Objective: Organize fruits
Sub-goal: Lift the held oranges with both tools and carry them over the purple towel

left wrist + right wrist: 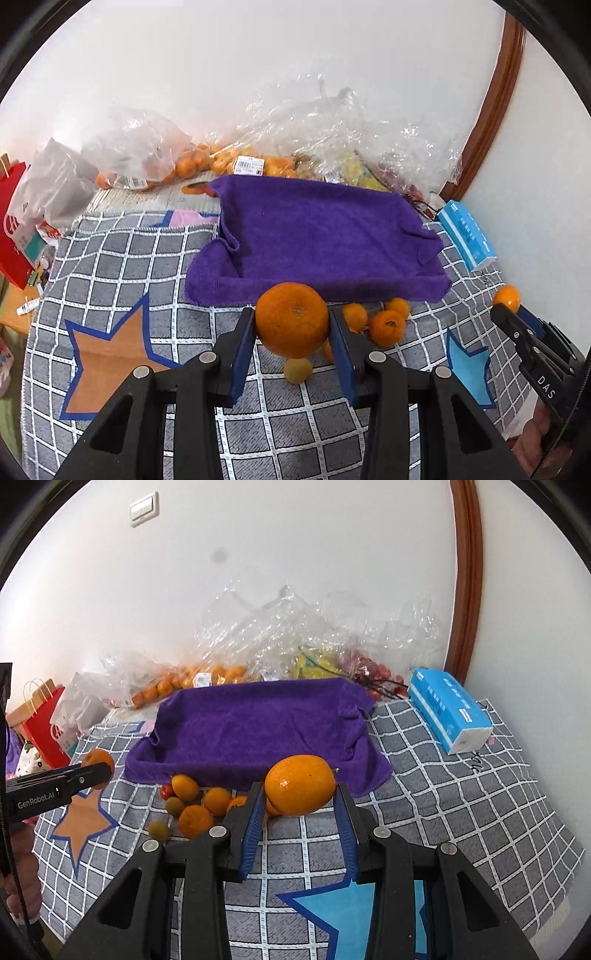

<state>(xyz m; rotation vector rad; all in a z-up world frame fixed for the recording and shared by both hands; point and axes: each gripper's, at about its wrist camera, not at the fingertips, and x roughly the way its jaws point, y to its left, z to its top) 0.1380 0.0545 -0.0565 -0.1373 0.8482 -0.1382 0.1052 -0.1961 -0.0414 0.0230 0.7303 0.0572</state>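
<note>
While each hand-held tool carries a fruit above the grey checked cloth [122,266], the left black two-finger gripper [291,325] clamps a round, dimpled orange with a small stem scar [291,319] between its blue pads, and the right black two-finger gripper [300,794] squeezes a smoother, oval orange [300,784] in the same way. Both fruits sit right at the fingertips, in front of the near rim of a rectangular tray draped in a purple towel [325,229]. In the left wrist view the right gripper shows at the far right edge with its fruit at the tip.

On the cloth below, just beside the tray's near rim, lies a cluster of small loose mandarins [195,819] with a couple of yellow-green round fruits [159,829] and one small red fruit [167,791].

Against the white wall, crinkled clear plastic bags [258,627] hold more oranges, with white price stickers too small to read. A blue-and-white pack of tissues [448,710] lies to the right of the tray; its print is illegible. The left gripper's side, seen from the right wrist, reads "GenRobot.AI"; the right gripper's side reads "DAS".
</note>
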